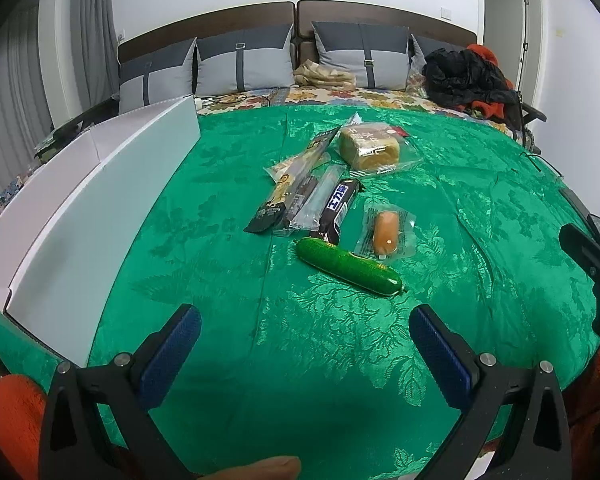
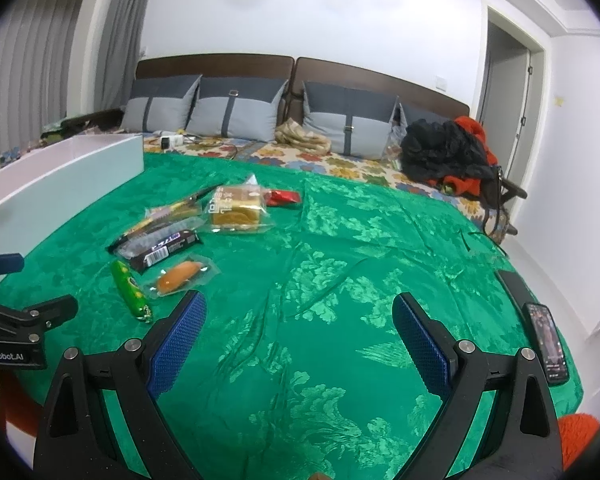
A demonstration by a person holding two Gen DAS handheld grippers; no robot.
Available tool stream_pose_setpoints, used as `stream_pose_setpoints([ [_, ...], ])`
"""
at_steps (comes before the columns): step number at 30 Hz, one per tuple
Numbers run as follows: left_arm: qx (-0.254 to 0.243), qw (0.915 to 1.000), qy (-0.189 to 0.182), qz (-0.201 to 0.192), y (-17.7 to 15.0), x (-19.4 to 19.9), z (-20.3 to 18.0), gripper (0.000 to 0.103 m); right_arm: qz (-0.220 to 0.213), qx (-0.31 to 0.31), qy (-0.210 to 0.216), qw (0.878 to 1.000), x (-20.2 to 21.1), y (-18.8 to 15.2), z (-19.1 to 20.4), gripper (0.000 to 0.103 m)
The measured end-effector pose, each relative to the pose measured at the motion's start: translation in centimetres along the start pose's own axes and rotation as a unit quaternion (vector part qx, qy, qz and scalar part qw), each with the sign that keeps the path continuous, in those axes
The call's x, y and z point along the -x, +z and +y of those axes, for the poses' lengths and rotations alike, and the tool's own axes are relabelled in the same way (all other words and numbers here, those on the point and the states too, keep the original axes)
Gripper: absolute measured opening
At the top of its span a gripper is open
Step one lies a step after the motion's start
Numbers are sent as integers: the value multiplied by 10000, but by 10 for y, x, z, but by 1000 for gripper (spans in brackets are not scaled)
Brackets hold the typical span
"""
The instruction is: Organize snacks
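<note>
Several snacks lie on a green bedspread (image 1: 300,360). A green sausage stick (image 1: 348,266) is nearest my left gripper (image 1: 304,336), which is open and empty just short of it. Behind it lie a wrapped orange sausage (image 1: 386,230), a dark chocolate bar (image 1: 338,208), long dark packets (image 1: 288,190) and wrapped bread (image 1: 368,146). My right gripper (image 2: 300,332) is open and empty over bare bedspread, right of the green stick (image 2: 130,290), orange sausage (image 2: 180,274), chocolate bar (image 2: 164,250), bread (image 2: 236,208) and a red packet (image 2: 284,198).
A white open box (image 1: 100,184) stands at the left of the bed; it also shows in the right wrist view (image 2: 60,176). A phone (image 2: 548,342) lies at the right edge. Pillows (image 1: 244,60) and dark clothes (image 1: 464,76) are at the headboard.
</note>
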State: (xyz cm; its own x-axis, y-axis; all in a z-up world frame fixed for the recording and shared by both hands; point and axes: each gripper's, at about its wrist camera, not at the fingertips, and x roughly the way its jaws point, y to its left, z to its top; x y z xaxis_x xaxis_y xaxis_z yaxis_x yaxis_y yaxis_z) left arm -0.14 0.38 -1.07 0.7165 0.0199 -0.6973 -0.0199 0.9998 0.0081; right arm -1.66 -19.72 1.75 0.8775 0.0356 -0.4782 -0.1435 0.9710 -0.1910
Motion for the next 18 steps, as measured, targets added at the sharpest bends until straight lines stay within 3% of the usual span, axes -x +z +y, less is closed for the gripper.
stream_pose_setpoints([
  [18,-16,10000,42,80,-2,-3,2,103,131,108,82,9998,-6,-4,5,96],
])
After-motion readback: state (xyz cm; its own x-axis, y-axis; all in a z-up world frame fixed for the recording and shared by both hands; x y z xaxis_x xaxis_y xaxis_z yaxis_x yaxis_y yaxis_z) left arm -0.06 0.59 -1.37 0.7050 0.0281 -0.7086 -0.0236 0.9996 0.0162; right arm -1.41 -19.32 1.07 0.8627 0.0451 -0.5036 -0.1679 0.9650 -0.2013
